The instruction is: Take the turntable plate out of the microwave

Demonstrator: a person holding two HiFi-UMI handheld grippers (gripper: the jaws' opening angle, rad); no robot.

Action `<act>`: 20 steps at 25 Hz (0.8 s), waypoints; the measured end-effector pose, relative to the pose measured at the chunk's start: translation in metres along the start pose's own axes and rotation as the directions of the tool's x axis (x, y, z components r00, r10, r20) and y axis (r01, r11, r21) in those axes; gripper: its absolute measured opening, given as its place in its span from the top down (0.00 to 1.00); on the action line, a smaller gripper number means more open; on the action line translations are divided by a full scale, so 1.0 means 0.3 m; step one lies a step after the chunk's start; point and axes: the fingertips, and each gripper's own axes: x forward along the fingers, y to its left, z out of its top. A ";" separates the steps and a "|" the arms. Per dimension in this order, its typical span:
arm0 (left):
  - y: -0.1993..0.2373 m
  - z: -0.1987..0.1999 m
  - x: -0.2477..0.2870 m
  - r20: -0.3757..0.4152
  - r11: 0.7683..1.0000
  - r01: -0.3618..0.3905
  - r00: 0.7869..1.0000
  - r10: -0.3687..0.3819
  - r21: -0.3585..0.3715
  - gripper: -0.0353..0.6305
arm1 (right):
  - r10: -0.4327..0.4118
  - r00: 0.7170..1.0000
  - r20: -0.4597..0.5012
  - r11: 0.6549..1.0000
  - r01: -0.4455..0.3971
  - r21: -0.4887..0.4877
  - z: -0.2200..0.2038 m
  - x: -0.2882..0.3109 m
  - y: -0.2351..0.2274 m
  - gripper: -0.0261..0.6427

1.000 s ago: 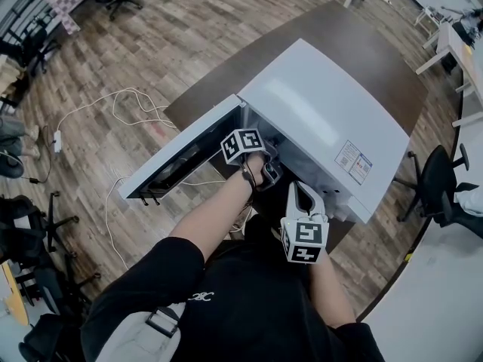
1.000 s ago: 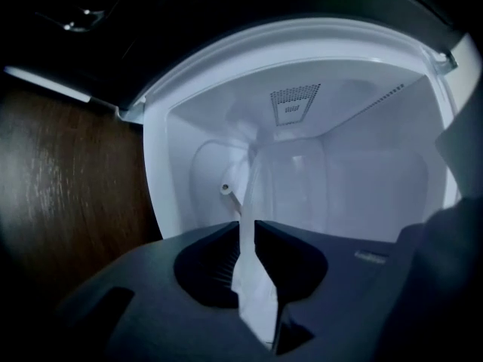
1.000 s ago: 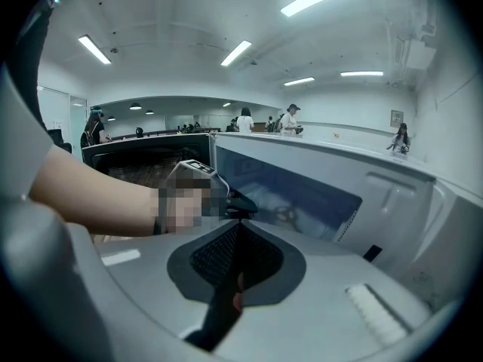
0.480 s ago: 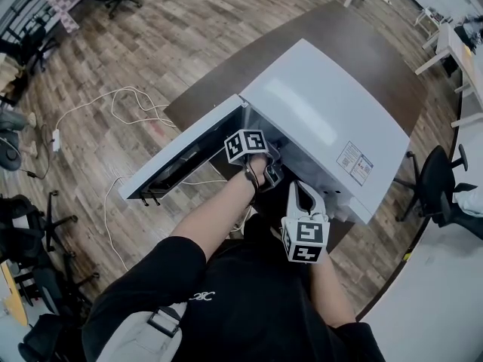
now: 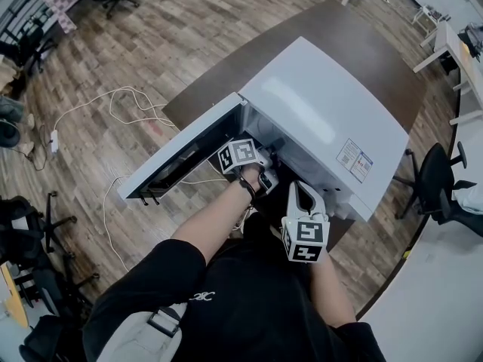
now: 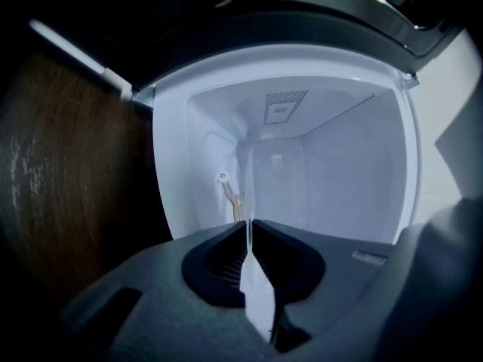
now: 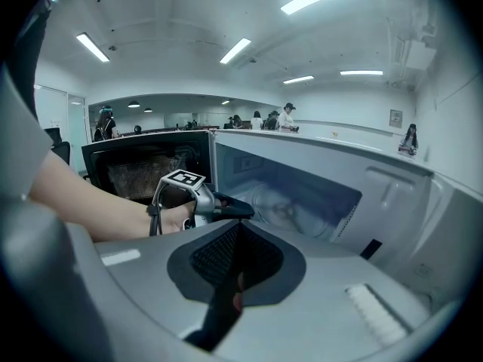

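The white microwave (image 5: 324,111) stands on a brown table with its door (image 5: 181,153) swung open to the left. My left gripper (image 5: 270,148) reaches into the cavity mouth. In the left gripper view its jaws are closing, and the pads (image 6: 226,259) pinch the thin clear turntable plate (image 6: 247,202), seen edge-on. The white cavity walls (image 6: 339,172) lie beyond. My right gripper (image 5: 302,188) hovers shut and empty just outside the microwave's front. The right gripper view shows its closed jaws (image 7: 237,228), the left gripper (image 7: 226,207) and the glassy plate (image 7: 287,211) inside the cavity.
The brown table (image 5: 377,59) carries the microwave near its edge. White cables (image 5: 113,108) trail over the wooden floor. Office chairs (image 5: 441,183) stand to the right and far left. A small white spindle (image 6: 225,181) shows on the cavity floor. People stand far behind.
The left gripper has shifted slightly back toward me and tilted at the cavity mouth. The right gripper has stayed where it was.
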 end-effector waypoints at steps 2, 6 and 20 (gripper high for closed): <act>0.000 -0.001 -0.015 0.009 1.000 0.022 1.000 -0.022 -0.001 0.91 | 0.002 1.000 0.000 1.000 -0.002 0.002 -0.001 0.003 0.001 0.95; -0.006 0.002 -0.043 0.039 0.997 0.076 0.996 -0.075 -0.029 0.90 | 0.004 1.000 0.002 1.000 -0.004 0.004 0.000 0.011 0.006 0.95; -0.049 0.035 -0.063 0.001 0.995 0.100 0.995 -0.100 -0.008 0.90 | -0.300 0.945 -0.131 0.798 0.174 -0.577 -0.079 0.335 -0.098 0.79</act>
